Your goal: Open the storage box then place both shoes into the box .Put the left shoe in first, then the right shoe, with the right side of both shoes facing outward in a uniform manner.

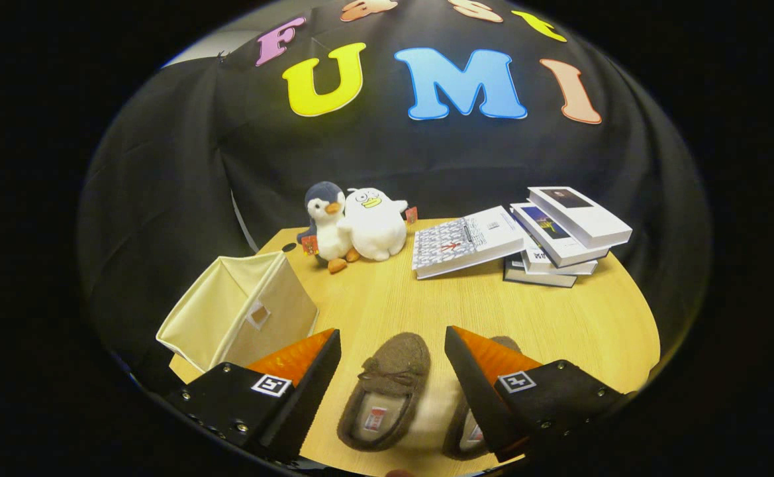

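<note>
A cream fabric storage box (pixel 241 315) lies on the wooden table (pixel 559 324), left of my fingers, its open mouth facing left. Two brown slippers lie side by side on the table below me. One slipper (pixel 387 391) shows whole in the gap between my fingers, toe pointing away. The other slipper (pixel 469 424) is mostly hidden behind my right finger (pixel 486 371). My gripper (pixel 393 341) hovers open above them, touching nothing.
Two plush toys, a penguin (pixel 327 225) and a white duck (pixel 373 222), stand at the table's far edge. A stack of books (pixel 559 238) with one book (pixel 466 248) leaning on it lies at the far right. The black cloth wall rises behind.
</note>
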A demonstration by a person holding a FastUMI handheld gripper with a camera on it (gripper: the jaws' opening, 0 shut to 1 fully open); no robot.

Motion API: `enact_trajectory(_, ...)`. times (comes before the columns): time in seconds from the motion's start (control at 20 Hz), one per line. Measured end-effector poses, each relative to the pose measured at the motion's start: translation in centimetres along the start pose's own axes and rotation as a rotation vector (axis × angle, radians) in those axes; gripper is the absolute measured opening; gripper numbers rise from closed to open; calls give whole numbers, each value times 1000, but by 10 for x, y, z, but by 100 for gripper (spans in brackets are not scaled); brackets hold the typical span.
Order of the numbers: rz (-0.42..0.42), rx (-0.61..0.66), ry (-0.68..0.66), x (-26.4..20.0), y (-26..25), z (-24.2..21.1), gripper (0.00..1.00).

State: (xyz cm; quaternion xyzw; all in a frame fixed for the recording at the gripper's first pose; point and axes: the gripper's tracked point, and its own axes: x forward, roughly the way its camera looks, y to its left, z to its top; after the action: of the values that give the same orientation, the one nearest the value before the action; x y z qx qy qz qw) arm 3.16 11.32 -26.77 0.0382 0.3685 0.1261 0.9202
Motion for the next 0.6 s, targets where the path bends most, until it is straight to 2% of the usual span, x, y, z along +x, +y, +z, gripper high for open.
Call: enact_trajectory(0.6, 11, 4, 205, 29, -14, -85, 98)
